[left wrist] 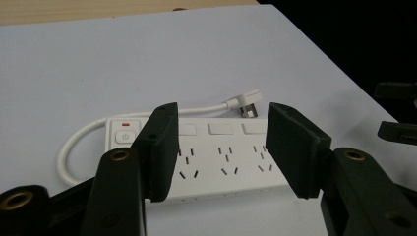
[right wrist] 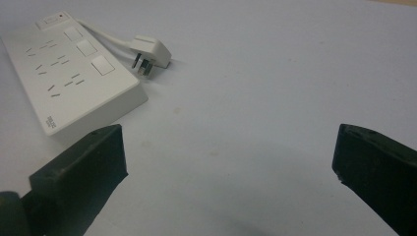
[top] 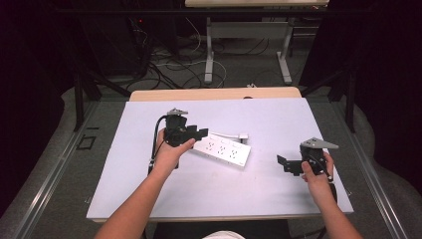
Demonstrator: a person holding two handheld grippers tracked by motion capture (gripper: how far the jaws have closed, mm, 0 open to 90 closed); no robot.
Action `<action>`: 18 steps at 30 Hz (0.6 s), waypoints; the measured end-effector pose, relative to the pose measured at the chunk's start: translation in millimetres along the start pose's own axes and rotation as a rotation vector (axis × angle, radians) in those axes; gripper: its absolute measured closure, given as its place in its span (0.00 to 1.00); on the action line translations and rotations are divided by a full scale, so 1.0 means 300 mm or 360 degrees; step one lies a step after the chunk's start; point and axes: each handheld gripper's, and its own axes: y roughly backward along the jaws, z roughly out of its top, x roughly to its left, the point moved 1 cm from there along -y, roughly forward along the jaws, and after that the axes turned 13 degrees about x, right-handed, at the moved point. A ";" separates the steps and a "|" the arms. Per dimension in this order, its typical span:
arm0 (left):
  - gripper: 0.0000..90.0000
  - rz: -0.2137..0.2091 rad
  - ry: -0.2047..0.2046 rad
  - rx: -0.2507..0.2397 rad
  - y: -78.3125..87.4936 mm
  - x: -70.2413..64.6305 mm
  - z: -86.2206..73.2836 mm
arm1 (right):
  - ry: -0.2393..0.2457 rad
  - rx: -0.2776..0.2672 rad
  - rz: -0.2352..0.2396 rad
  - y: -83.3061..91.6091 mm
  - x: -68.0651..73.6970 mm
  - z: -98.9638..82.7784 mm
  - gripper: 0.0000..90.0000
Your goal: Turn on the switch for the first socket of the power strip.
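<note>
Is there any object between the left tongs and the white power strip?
Nothing visible. The left tongs stand open just before the power strip, with only bare table sheet around. Its cord and plug lie on the strip's far side.

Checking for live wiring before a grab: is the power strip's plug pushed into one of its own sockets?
No, the plug lies loose on the table beside the power strip.

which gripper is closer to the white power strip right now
Left. The left gripper hangs at the switch end of the power strip, its open jaws framing the strip in its own view. The right gripper sits off past the strip's other end, jaws wide open over bare table.
</note>
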 end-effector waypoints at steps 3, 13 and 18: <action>0.52 -0.0020 0.0036 0.0015 -0.011 0.006 0.012 | -0.0002 0.0001 -0.0001 0.000 0.000 0.000 0.00; 0.54 -0.0003 0.0090 0.0070 -0.054 0.019 0.040 | 0.0003 0.0005 0.0008 -0.001 -0.001 0.000 0.00; 0.56 0.0006 0.0120 0.0116 -0.075 0.029 0.051 | 0.0010 -0.0003 -0.0008 -0.003 -0.003 0.000 0.00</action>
